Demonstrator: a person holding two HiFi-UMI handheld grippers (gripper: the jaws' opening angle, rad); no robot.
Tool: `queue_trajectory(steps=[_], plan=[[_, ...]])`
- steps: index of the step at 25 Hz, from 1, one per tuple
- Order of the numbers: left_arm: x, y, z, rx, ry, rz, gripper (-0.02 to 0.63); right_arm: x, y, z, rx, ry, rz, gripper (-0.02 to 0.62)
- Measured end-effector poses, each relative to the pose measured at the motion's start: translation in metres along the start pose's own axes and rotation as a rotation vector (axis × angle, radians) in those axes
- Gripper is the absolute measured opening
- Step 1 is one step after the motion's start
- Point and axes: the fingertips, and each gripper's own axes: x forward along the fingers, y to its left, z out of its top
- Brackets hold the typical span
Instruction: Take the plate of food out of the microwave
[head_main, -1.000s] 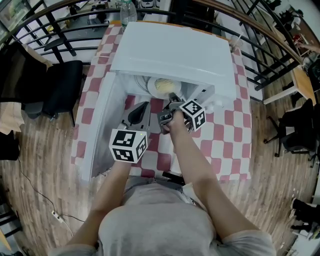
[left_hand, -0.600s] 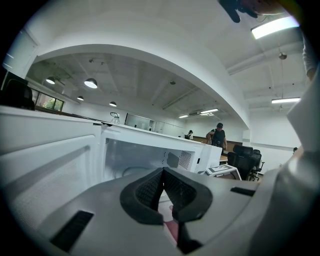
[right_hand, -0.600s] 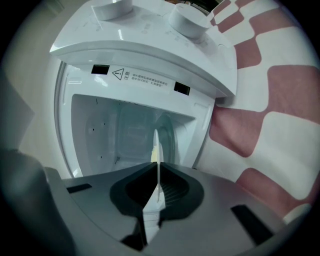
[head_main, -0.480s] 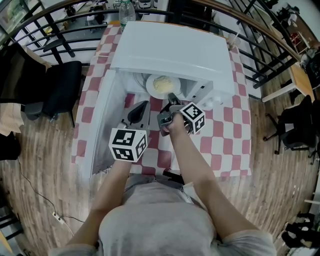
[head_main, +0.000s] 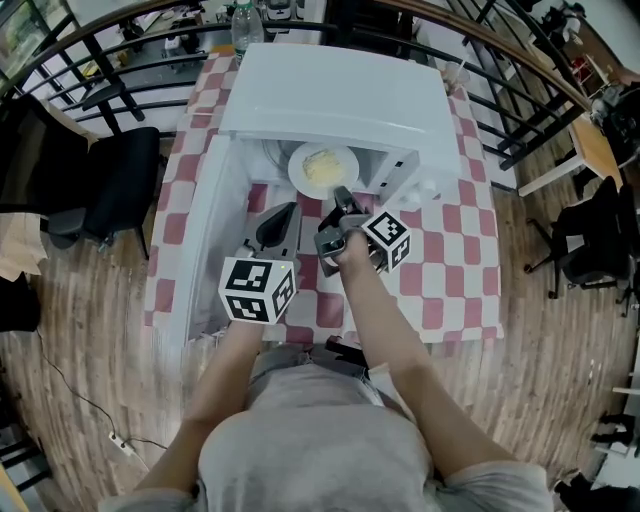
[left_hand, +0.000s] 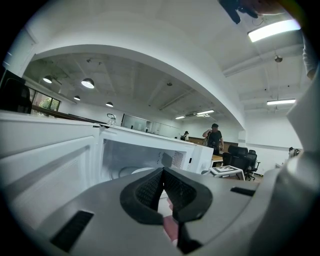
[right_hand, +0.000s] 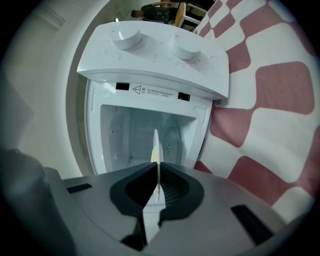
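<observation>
- One round white plate (head_main: 297, 176) with a pale yellow mound of food (head_main: 323, 165) heaped in the middle. The food looks soft and lumpy, but I can't tell what it is.
- The plate sits right at the mouth of the boxy white microwave (head_main: 340, 100). From the head view most of it pokes out past the front edge of the top.
- The right gripper (head_main: 340, 200) has the plate by its near rim. In the right gripper view the plate (right_hand: 156, 150) is edge-on, a thin white sliver with a bit of yellow on it, and the dark ribbed pads (right_hand: 175, 187) are clamped tight on it from both sides.
- That same view shows the empty white cavity behind the plate, plus two round white knobs (right_hand: 125, 36) on the control panel.
- The microwave's white door (head_main: 205, 230) is swung wide open on the left side of the head view.
- The left gripper (head_main: 283, 215) hangs just beside that open door, near the right one. Its jaws are pressed together with nothing between them.
- Each gripper carries a cube with black-and-white square markers (head_main: 257, 290).
- Everything stands on a table with a red-and-white checked cloth (head_main: 450, 250).
- Around it: wood plank floor (head_main: 90, 340), a black chair (head_main: 120, 180) to the left and a clear plastic bottle (head_main: 243, 20) behind the microwave.
</observation>
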Motion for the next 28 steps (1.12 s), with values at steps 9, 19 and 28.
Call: queue_trajectory(steps=[9,19,28], plan=[[-0.018,-0.009,-0.001,0.006,-0.004,-0.039,0.003,-0.028,0.013,-0.016,0.019,-0.030,0.035,0.035],[-0.035,-0.018,0.000,0.016,-0.010,-0.074,0.003,-0.055,0.028,-0.025,0.038,-0.069,0.060,0.035],[-0.041,-0.024,0.003,0.014,-0.033,-0.070,0.003,-0.080,0.039,-0.030,0.037,-0.082,0.084,0.035]])
